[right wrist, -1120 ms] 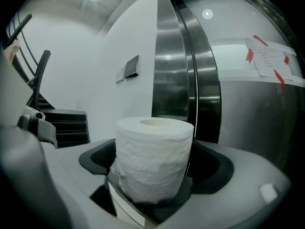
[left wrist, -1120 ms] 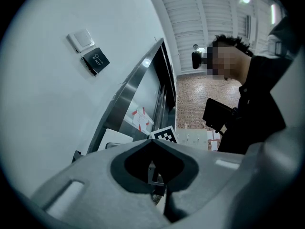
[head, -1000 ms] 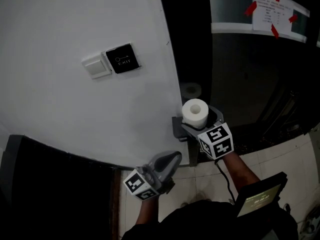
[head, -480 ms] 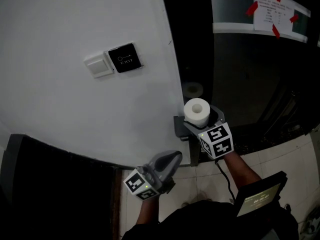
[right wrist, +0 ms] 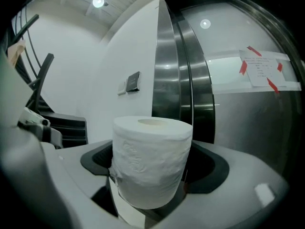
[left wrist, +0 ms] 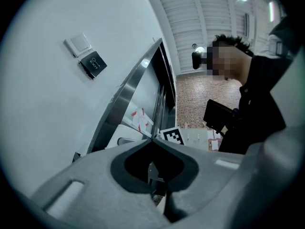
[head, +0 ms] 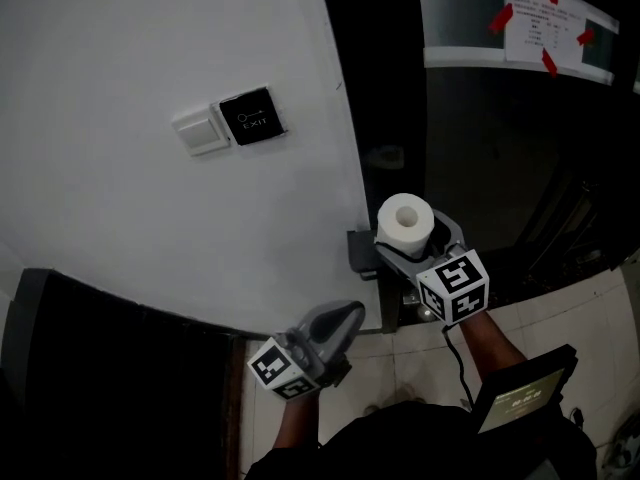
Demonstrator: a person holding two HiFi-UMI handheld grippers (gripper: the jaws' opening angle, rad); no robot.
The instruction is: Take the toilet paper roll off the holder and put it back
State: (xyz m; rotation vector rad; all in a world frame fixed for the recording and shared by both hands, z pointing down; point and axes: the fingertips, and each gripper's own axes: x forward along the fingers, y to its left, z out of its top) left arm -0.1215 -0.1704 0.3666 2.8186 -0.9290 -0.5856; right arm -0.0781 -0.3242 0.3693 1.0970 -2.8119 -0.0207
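Note:
A white toilet paper roll (head: 404, 224) stands upright between the jaws of my right gripper (head: 410, 236), just right of the dark holder bracket (head: 357, 252) at the wall's edge and apart from it. In the right gripper view the roll (right wrist: 151, 159) fills the gap of the right gripper (right wrist: 153, 182). The jaws are closing on it, and both pads touch its sides. My left gripper (head: 338, 320) hangs lower left near the wall, and its tips meet with nothing held. The left gripper (left wrist: 152, 141) looks shut in its own view too.
The white wall carries a light switch (head: 198, 131) and a black EXIT button (head: 253, 117). A steel door frame (right wrist: 167, 80) and a dark glass door with a red-taped notice (head: 545, 28) stand to the right. A tablet (head: 520, 398) hangs at the person's waist above the tiled floor.
My right gripper has carried the roll to the right and slightly down, away from the holder bracket. The left gripper has stayed where it was.

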